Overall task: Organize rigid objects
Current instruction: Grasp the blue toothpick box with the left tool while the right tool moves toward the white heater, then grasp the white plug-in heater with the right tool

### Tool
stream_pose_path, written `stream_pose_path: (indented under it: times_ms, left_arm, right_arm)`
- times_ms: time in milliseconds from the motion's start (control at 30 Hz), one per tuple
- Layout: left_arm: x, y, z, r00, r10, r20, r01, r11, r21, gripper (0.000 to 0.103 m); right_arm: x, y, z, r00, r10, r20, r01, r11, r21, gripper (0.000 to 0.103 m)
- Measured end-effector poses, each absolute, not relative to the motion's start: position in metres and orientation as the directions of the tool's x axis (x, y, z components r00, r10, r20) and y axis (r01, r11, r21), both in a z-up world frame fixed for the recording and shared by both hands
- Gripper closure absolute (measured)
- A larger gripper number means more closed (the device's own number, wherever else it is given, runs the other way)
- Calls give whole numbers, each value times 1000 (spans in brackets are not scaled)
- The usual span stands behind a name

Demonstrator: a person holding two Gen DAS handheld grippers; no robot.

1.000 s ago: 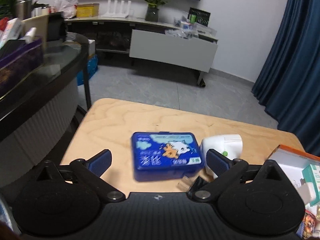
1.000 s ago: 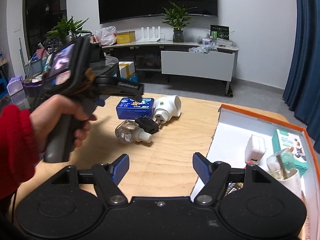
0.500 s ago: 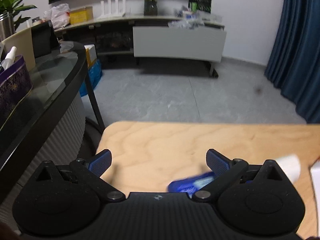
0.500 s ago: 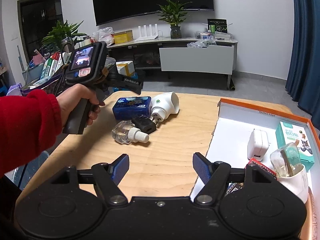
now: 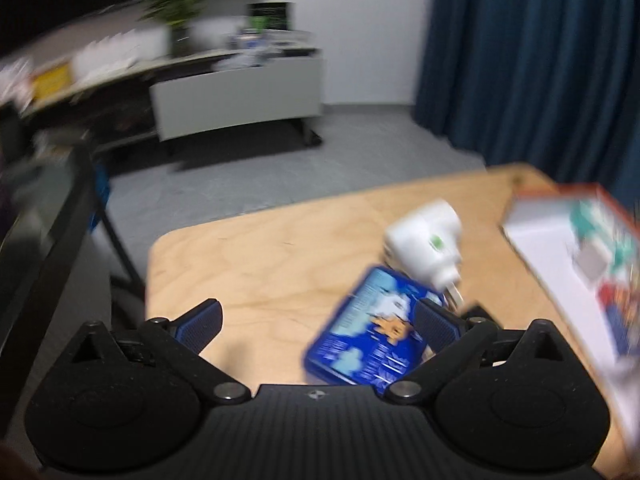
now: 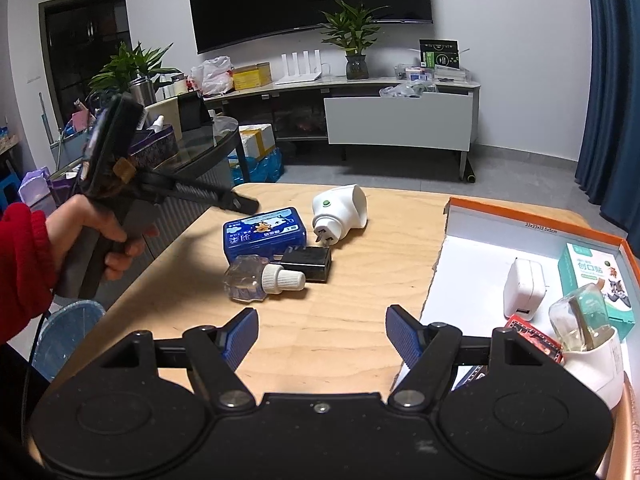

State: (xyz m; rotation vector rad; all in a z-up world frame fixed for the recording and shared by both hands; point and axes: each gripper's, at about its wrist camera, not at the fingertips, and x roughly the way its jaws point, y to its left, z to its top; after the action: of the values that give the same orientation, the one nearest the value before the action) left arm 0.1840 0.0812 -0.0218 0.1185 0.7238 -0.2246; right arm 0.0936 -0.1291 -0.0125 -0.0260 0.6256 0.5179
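Observation:
A blue tin (image 6: 264,233) lies on the wooden table (image 6: 344,320), with a white plug-in device (image 6: 340,213), a black adapter (image 6: 307,263) and a clear bottle with a white cap (image 6: 260,284) beside it. My left gripper (image 5: 318,326) is open above the tin's left side; the blurred left wrist view shows the tin (image 5: 368,336) by its right finger and the white device (image 5: 428,245) behind. From the right wrist view the left gripper (image 6: 240,204) hovers just left of the tin. My right gripper (image 6: 322,338) is open and empty over the table's near part.
An orange-rimmed white box (image 6: 472,264) at the right holds a white charger (image 6: 522,294), a teal carton (image 6: 598,280), a bottle in a white holder (image 6: 584,332) and red packets. A glass-topped side table (image 6: 200,152) stands at the left.
My left gripper has swung back right and down, bringing the blue tin and white device into its view again. The right gripper has hardly moved.

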Motion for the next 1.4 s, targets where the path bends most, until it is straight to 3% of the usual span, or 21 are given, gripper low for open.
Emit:
stream_pose_path:
  times_ms: [200,267,333,400,600,800,1167,1200,1233,1333,1400]
  left_arm:
    - [189,55,-43,715,-134,-686,333,928,166,1]
    - [196,65,-43,696,-159,-700,289,955,70,9]
    - [205,83,-48,667,-201,-717,248,968,-41,26]
    - [201,89,-50,701,-169,-693,210,977,-27,40]
    - [185,93,-44,727,-57,-684,93,996,16,41]
    - [162,96,-6,773,11,-634,-25,1000,-13,41]
    - [165,94,-6,786,26,-618,-87,994,-68,41]
    - [167,94,-7,784,28,-621,-92,993,-72,41]
    - [168,95,-7,782,31,-622,-99,992,-74,41]
    - [166,94,-7,783,38,-621,-112,990,-81,41]
    - [165,92,-7,788,42,-614,-114,990,-79,41]
  right_arm:
    - [90,-129,-9,697,445,-562,-475,874,103,19]
    - [91,-129,-9,694,443,-567,-470,876,110,19]
    - [93,-127,-10,689,447,-571,-475,873,111,19]
    - [96,-122,-11,677,451,-581,-487,867,105,19]
    - [119,-110,-9,645,477,-597,-500,854,142,19]
    - [191,-87,-6,664,455,-593,-413,885,216,15]
    - [293,-21,-52,644,314,-697,-380,923,64,13]
    - [297,-19,-56,637,317,-703,-381,922,71,15]
    - [301,-18,-60,627,319,-711,-381,921,77,26]
    - [296,-17,-61,659,304,-688,-375,926,50,36]
    - [291,-19,-56,674,298,-677,-364,930,46,36]
